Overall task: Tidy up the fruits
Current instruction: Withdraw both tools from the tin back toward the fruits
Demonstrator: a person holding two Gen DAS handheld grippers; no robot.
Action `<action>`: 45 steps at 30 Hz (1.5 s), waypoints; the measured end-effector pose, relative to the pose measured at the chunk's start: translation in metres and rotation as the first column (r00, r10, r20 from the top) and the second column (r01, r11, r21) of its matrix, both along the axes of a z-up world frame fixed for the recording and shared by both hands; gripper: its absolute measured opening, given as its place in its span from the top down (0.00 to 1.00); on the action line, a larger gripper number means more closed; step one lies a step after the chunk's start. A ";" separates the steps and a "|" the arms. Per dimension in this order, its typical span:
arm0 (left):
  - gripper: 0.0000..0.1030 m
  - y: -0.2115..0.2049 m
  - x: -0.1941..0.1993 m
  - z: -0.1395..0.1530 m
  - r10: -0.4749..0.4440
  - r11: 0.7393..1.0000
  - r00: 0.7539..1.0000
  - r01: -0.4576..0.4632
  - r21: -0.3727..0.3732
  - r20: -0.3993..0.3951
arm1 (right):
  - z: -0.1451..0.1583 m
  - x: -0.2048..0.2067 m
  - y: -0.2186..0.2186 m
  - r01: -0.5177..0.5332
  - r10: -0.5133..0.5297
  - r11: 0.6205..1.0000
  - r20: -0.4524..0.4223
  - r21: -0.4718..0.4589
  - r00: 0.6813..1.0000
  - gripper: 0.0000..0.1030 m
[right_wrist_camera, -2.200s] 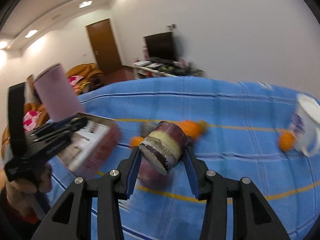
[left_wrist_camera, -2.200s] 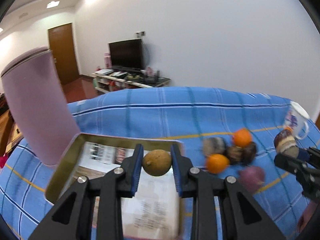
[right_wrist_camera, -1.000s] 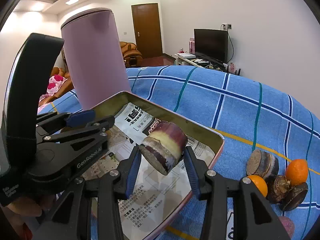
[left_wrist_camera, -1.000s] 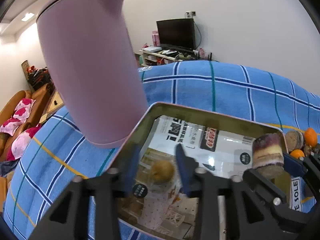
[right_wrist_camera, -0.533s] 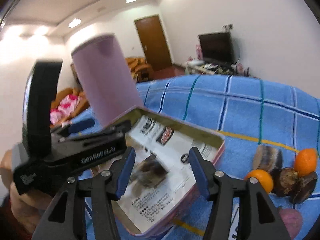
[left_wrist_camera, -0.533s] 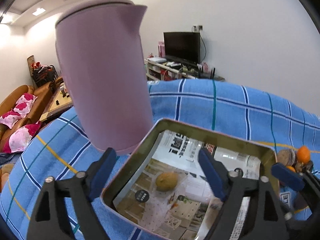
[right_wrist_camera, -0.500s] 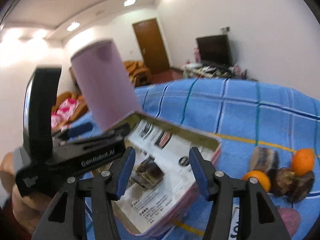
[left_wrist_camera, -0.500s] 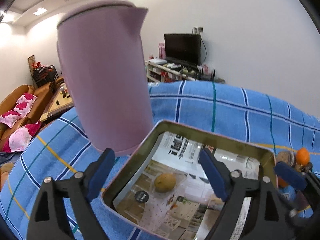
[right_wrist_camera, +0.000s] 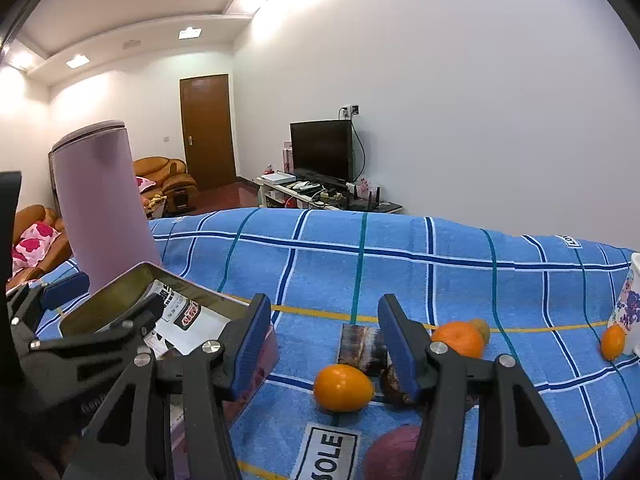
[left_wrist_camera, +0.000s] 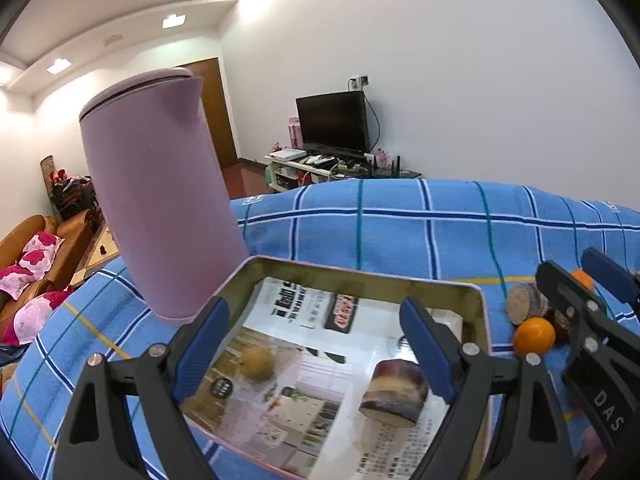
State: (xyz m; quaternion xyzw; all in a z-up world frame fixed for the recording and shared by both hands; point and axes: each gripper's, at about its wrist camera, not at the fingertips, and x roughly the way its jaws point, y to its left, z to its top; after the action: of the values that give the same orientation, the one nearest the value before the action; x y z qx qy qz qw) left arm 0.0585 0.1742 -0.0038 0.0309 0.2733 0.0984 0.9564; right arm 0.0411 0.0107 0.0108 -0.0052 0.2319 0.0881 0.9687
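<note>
A metal tin tray lined with printed paper holds a small brown fruit and a purple-and-cream cut piece. My left gripper is open and empty above the tray. My right gripper is open and empty, to the right of the tray, over loose fruit: an orange, a second orange, a cut striped piece and a purple fruit. The right gripper also shows in the left wrist view.
A tall pink kettle stands just left of the tray on the blue checked cloth. A white patterned mug with a small orange beside it stands at the far right.
My right gripper let go of the purple-and-cream piece into the tray and swung right over the loose fruit. My left gripper released the brown fruit earlier and stays open above the tray.
</note>
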 end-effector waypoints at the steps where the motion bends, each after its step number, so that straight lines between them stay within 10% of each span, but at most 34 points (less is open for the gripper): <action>1: 0.13 -0.002 0.000 -0.001 -0.003 1.000 1.000 0.003 -0.006 0.000 | 0.001 -0.002 -0.002 0.004 -0.004 1.000 0.006 0.004 1.000 0.44; 33: 0.13 -0.025 -0.012 -0.004 -0.026 0.999 1.000 0.026 -0.028 0.014 | 0.000 -0.045 -0.108 0.123 -0.123 0.992 0.007 -0.035 0.992 0.44; 45: 0.13 -0.076 -0.029 -0.002 -0.215 0.975 0.976 0.214 -0.061 -0.023 | 0.001 -0.062 -0.188 0.264 -0.264 0.964 -0.018 -0.017 0.964 0.44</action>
State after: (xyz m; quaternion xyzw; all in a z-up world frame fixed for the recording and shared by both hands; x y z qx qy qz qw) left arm 0.0295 0.0980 -0.0062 0.0341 0.2853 -0.0138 0.9577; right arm -0.0208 -0.1776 0.0113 0.0196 0.2408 -0.0434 0.9694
